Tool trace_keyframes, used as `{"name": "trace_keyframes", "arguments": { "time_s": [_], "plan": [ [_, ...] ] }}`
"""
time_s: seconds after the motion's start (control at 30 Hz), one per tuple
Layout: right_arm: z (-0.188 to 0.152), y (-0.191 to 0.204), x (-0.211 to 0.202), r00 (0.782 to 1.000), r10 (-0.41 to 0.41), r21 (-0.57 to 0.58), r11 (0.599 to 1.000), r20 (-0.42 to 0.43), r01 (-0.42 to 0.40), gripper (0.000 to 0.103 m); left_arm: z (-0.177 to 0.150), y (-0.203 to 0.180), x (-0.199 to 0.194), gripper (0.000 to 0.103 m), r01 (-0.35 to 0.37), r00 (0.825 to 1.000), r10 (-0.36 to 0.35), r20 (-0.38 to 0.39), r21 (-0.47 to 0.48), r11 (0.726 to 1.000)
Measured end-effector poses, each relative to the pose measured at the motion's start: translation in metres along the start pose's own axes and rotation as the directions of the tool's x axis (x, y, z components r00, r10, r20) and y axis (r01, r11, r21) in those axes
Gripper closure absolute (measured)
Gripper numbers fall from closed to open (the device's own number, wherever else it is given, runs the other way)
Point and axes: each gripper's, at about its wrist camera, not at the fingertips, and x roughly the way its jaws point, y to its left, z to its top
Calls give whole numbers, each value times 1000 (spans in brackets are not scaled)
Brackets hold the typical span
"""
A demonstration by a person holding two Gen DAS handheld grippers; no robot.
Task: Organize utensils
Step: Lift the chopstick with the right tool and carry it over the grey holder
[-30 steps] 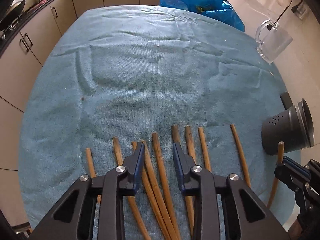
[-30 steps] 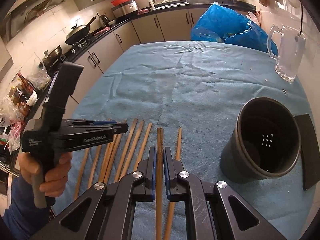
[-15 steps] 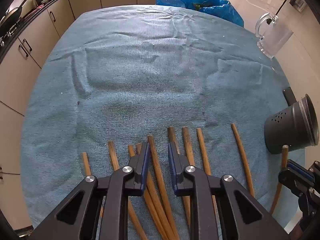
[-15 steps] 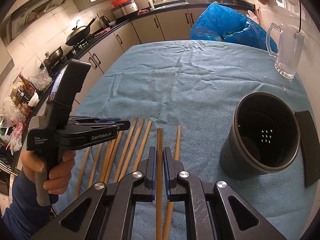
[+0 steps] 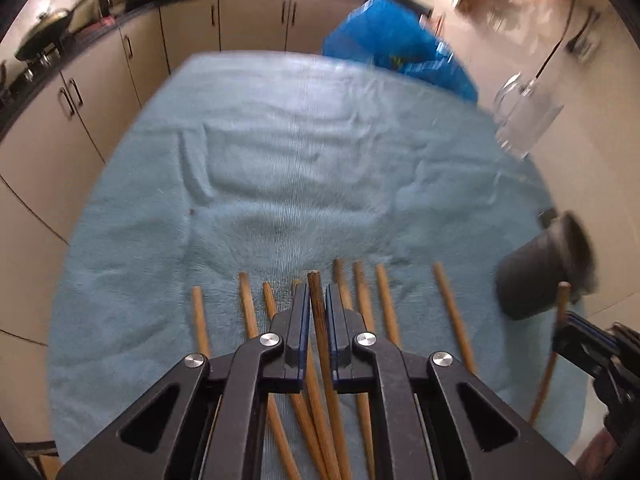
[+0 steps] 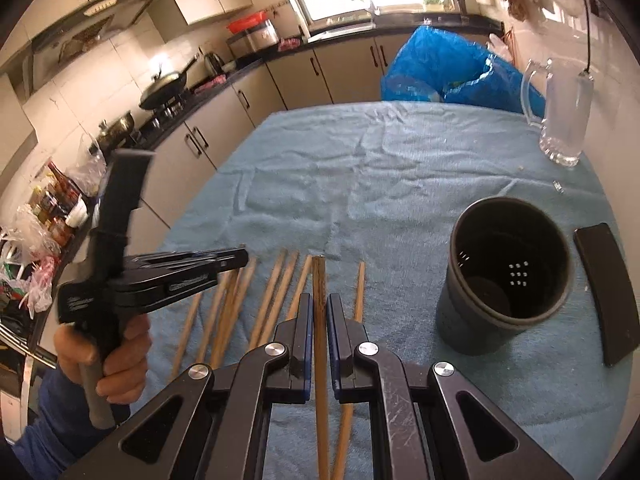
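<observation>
Several wooden chopsticks (image 5: pixel 384 304) lie side by side on the blue towel (image 5: pixel 300 168) at the table's near edge. My left gripper (image 5: pixel 318 300) is shut on a dark brown chopstick (image 5: pixel 318 312) and holds it just above the row. My right gripper (image 6: pixel 319 312) is shut on another brown chopstick (image 6: pixel 319 280), held left of the dark cylindrical holder (image 6: pixel 504 276). The holder, which stands upright with a perforated bottom, also shows in the left wrist view (image 5: pixel 544 268). The left gripper shows in the right wrist view (image 6: pixel 236 258), and the right gripper's fingers (image 5: pixel 576 328) in the left wrist view.
A clear glass mug (image 6: pixel 560 116) stands at the far right of the table. A flat black object (image 6: pixel 608 288) lies right of the holder. A blue plastic bag (image 6: pixel 440 68) sits beyond the table's far edge. Kitchen cabinets (image 6: pixel 224 120) run along the left.
My left gripper has closed from open onto a dark chopstick and tilted up. My right gripper has kept its chopstick and lifted slightly.
</observation>
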Motion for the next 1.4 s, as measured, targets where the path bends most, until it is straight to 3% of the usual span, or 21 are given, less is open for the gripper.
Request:
{"name": "trace_keyframes", "arguments": {
  "time_s": [0.13, 0.3, 0.53, 1.4],
  "plan": [
    [-8, 16, -37, 991, -5, -31, 999, 132, 9, 96, -11, -6, -53, 96, 3, 992, -4, 126, 4, 1000],
    [-28, 33, -80, 961, -6, -49, 999, 276, 20, 96, -27, -13, -103, 96, -2, 969, 2, 249, -2, 1000],
    [-46, 39, -110, 933, 10, -37, 999, 360, 4, 95, -56, -21, -149, 96, -21, 930, 22, 367, -8, 1000],
    [-58, 38, -141, 912, -21, -5, 1000, 409, 25, 96, -65, -21, -189, 96, 16, 918, -6, 396, -23, 1000]
  ]
}}
